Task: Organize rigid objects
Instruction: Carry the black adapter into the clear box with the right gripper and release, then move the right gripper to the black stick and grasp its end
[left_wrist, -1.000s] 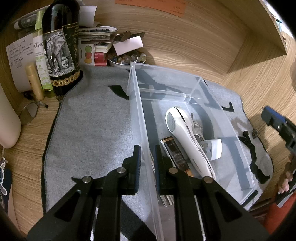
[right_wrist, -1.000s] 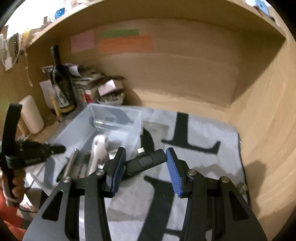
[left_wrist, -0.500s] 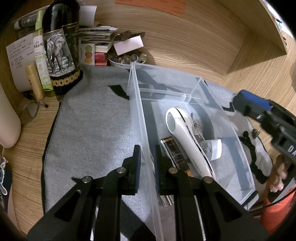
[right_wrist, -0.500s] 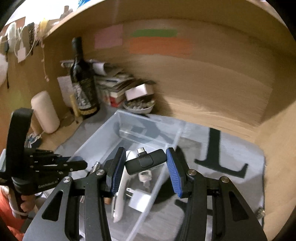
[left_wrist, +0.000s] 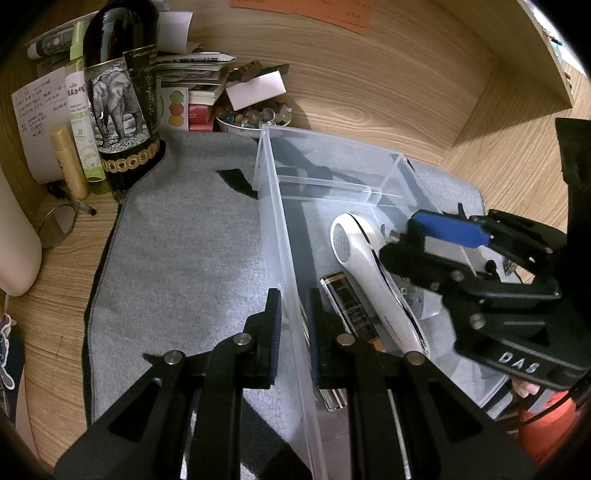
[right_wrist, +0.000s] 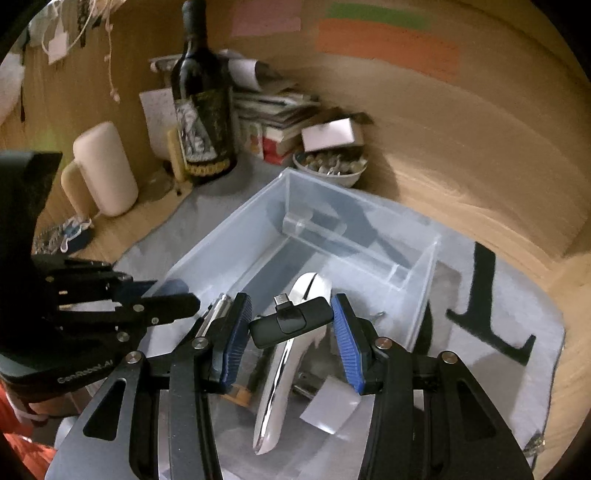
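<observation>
- Right gripper (right_wrist: 291, 325) was clamped on the black adapter (right_wrist: 290, 321), blue pads pressing its two short ends, and it hung above the clear bin (right_wrist: 236, 229), not yet inside.
- The adapter's long axis ran across from pad to pad, tilted a little up to the right; its small metal plug (right_wrist: 281, 298) pointed away from the camera, toward the bin's far wall.
- My read: a light, stiff plastic shell, smooth enough to slip, so the end-to-end hold on the body looked right, well clear of that fragile plug.
- Below it in the bin lay the white handheld device (right_wrist: 291, 354), lengthwise along the bin, head toward the far end, with a slim dark-and-gold item (left_wrist: 347, 299) just beside it.
- Left gripper (left_wrist: 293, 328) had its jaws nearly together, straddling the bin's near wall, one finger inside and one outside; firm contact I couldn't confirm.
- Outward: grey mat (left_wrist: 177, 258) under the bin, wine bottle (left_wrist: 118, 96) in the far corner.
</observation>
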